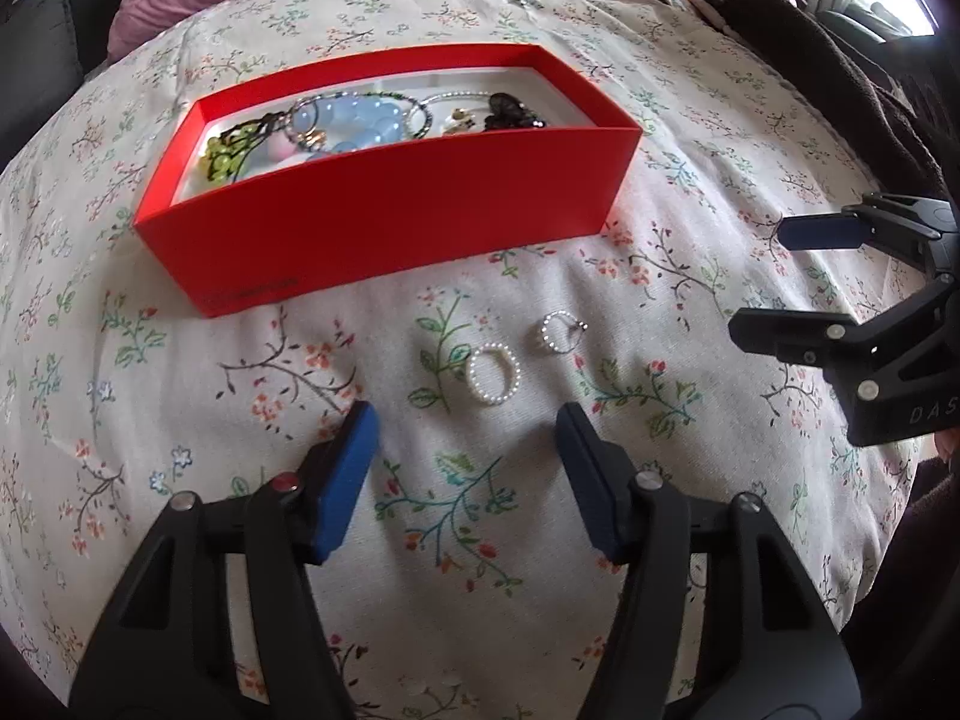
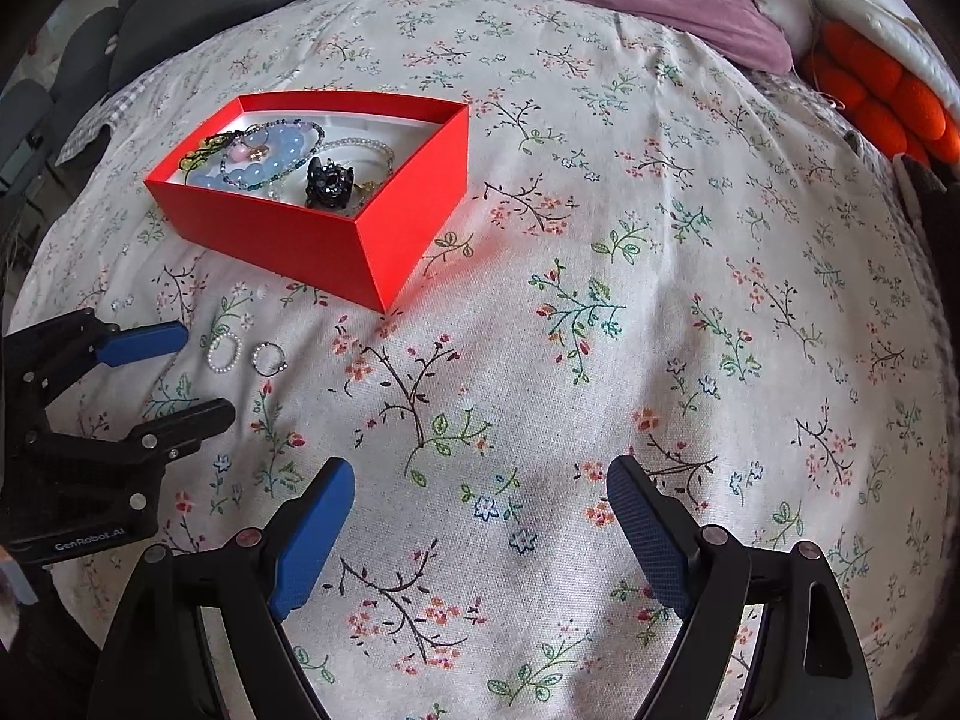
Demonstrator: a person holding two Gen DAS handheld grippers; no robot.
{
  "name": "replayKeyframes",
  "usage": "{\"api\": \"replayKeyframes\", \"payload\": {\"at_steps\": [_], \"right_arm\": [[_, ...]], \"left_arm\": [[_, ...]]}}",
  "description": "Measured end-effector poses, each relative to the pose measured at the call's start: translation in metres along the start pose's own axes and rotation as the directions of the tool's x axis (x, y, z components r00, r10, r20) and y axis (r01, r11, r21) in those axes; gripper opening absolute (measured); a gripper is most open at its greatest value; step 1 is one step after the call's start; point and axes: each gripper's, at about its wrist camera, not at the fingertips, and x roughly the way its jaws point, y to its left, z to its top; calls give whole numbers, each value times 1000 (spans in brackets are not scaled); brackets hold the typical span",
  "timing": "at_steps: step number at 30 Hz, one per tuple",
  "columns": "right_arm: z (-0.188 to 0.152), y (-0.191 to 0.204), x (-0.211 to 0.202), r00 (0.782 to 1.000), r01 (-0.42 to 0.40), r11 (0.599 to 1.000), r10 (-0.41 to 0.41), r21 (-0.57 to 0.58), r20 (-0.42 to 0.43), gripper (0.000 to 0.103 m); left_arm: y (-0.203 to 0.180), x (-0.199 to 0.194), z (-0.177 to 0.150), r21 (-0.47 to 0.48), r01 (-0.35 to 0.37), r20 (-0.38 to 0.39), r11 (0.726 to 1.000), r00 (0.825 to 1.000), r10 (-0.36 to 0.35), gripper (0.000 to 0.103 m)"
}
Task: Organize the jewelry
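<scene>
The left tool (image 1: 465, 426) is held released, jaws apart, with the pearl ring (image 1: 493, 374) just ahead between its tips, untouched, and a silver ring (image 1: 555, 332) just beyond. The red box (image 1: 384, 222) of jewelry lies further ahead on the bed (image 1: 690, 120). The right tool (image 2: 480, 480) is held released over bare cloth

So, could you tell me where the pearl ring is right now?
The pearl ring lies on the floral bedspread, just ahead of the left gripper, beside the silver ring.
</scene>
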Motion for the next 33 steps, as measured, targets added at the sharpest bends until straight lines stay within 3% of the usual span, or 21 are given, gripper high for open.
{"api": "replayKeyframes", "payload": {"at_steps": [7, 11, 14, 17, 29, 33], "right_arm": [[3, 2, 12, 997, -72, 997, 72, 2, 32, 87], [3, 5, 20, 997, -69, 998, 69, -7, 28, 87], [2, 7, 23, 996, -70, 997, 71, -24, 47, 87], [1, 12, 24, 994, -80, 995, 84, -59, 70, 87], [4, 41, 28, 980, -131, 984, 147, -120, 134, 87], [4, 59, 32, 981, -100, 977, 129, -187, 147, 81]], "left_arm": [[-7, 4, 5, 28, 21, 45, 999, 999, -22, 39], [-8, 5, 5, 40, 24, 51, 999, 998, -26, 26], [-8, 2, 4, 47, 28, 47, 999, 998, -30, 9], [-4, 0, 2, 32, 35, 36, 999, 999, -37, 3], [15, -10, -2, -21, -40, -3, 999, 999, 40, 3], [21, -11, -4, -37, -55, -14, 998, 998, 54, 3]]}}
